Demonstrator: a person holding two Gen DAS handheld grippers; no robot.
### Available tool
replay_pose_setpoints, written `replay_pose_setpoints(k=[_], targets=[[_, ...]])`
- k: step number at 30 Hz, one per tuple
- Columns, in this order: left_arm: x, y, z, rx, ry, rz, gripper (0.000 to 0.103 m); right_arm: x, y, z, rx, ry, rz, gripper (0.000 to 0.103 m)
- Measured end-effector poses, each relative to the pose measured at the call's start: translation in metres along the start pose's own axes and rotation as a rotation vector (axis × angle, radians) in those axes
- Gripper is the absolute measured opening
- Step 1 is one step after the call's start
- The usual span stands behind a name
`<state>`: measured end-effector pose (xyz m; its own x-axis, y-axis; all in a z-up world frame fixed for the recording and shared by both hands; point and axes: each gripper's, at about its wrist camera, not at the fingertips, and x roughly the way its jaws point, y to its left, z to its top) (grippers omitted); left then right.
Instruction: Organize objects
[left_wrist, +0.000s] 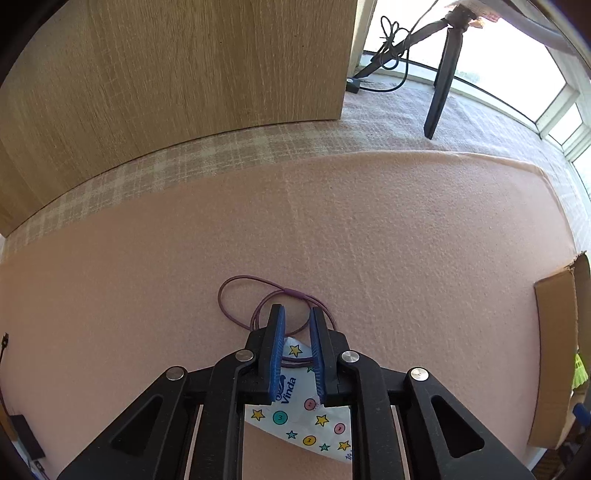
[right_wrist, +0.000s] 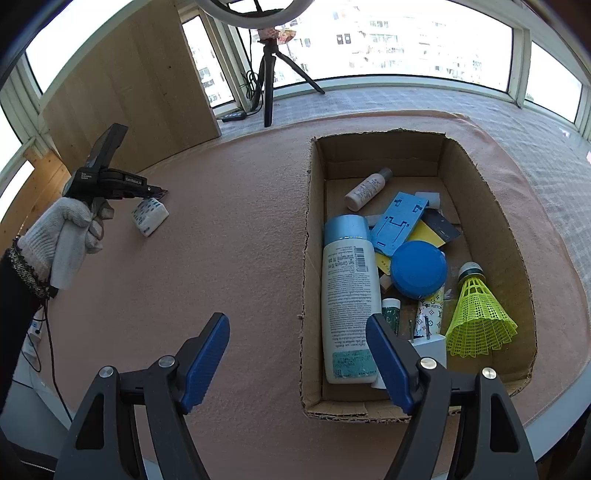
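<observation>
My left gripper (left_wrist: 297, 314) is closed down on a purple elastic cord (left_wrist: 236, 295) whose loops lie on the pink mat; the jaws stand narrow with the cord between them, above a white Vinda tissue pack (left_wrist: 306, 424) printed with stars. In the right wrist view the left gripper (right_wrist: 157, 192) hangs over the tissue pack (right_wrist: 149, 218) at the mat's left. My right gripper (right_wrist: 295, 328) is open and empty above the near left edge of the cardboard box (right_wrist: 314, 258).
The box holds a white bottle (right_wrist: 349, 295), a small bottle (right_wrist: 367, 188), a blue lid (right_wrist: 419, 269), a blue plastic stand (right_wrist: 399, 221) and a yellow shuttlecock (right_wrist: 478, 314). A wooden panel (left_wrist: 166, 74) and a tripod (right_wrist: 267, 81) stand behind the mat.
</observation>
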<state>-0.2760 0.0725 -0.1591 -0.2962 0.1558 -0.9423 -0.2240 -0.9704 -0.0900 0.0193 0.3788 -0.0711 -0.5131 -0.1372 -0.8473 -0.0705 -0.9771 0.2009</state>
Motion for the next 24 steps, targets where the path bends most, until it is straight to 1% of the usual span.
replay_pose_setpoints(k=[7,11,14,16,18,24], targets=[[-0.005,-0.040,-0.053,0.064,0.008,-0.061,0.014,0.005,0.018,0.003,-0.044,0.000,0.035,0.073],[-0.014,-0.054,-0.084,0.051,0.001,-0.117,0.012,0.009,0.027,0.002,-0.059,0.007,0.054,0.073],[-0.021,-0.065,-0.107,0.055,-0.005,-0.143,0.011,0.011,0.033,0.001,-0.089,0.006,0.063,0.076],[-0.025,-0.073,-0.121,0.059,-0.001,-0.170,0.011,0.011,0.037,0.001,-0.095,0.003,0.077,0.077],[-0.029,-0.080,-0.132,0.066,0.001,-0.185,0.010,0.011,0.041,0.001,-0.101,0.005,0.091,0.077],[-0.040,-0.104,-0.165,0.095,0.012,-0.245,0.010,0.007,0.051,0.002,-0.127,-0.016,0.095,0.077]])
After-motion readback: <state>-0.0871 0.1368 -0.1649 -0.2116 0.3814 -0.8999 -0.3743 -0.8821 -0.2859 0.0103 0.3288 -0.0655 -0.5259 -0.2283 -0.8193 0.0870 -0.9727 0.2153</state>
